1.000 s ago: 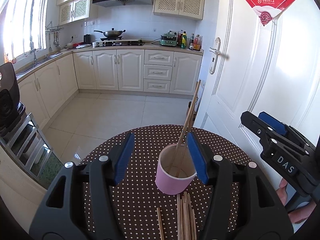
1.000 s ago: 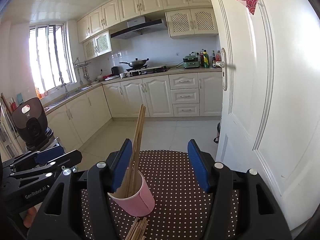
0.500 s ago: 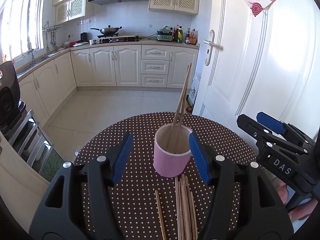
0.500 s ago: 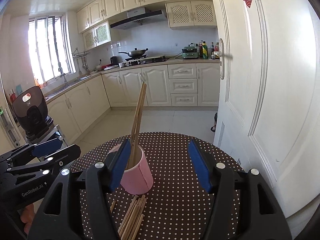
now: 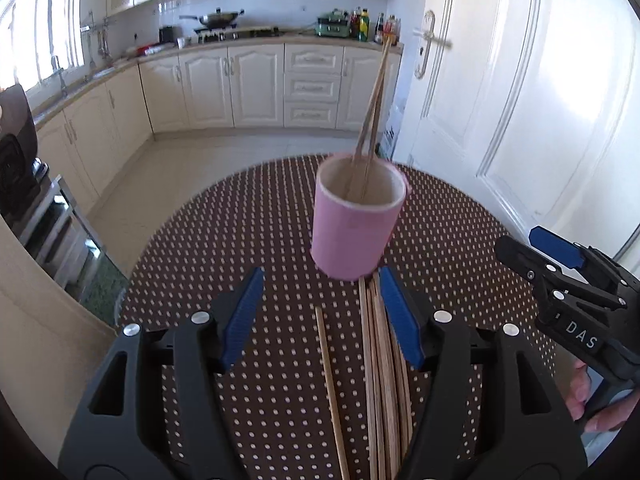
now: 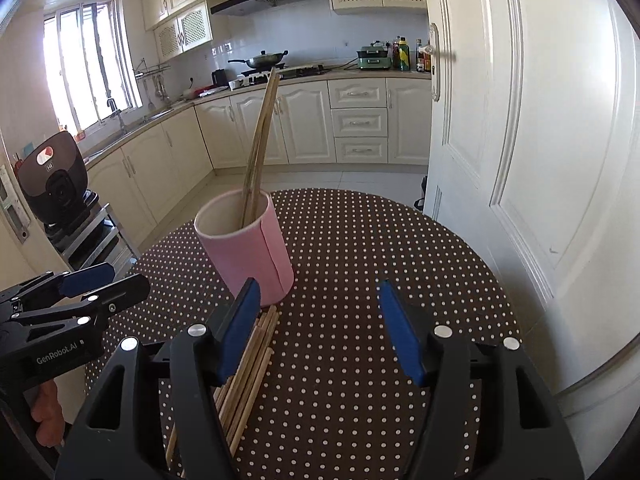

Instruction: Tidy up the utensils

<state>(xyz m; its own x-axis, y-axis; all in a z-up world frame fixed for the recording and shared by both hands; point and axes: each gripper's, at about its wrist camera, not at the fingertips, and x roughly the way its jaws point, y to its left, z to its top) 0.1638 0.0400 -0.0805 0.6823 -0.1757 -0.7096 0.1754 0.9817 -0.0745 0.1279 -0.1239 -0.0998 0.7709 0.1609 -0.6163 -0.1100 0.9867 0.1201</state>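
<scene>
I look at a round desk (image 5: 224,248) with a dark brown cloth full of small white dots. It fills the lower part of both wrist views, and a white panelled door (image 6: 532,128) is at its right side.

On the desk a pink cylindrical holder (image 5: 354,226) stands upright, near the middle. Two long wooden chopsticks (image 5: 370,120) stand in it and lean against its far rim, so their upper ends rise high above it.

Just in front of the holder, a bundle of loose wooden chopsticks (image 5: 378,364) lies flat on the cloth, and the far ends touch the base of the holder or almost touch it. One single wooden chopstick (image 5: 330,376) lies beside the bundle at its left, a little apart.

My left tongs (image 5: 320,312) are spread over these lying sticks. The blue pads press on nothing; the right pad is just at the edge of the bundle.

My right tongs (image 6: 318,324) are also spread, over the bare dotted cloth at the right of the holder. Nothing is between them, and the bundle passes under their left finger.
</scene>
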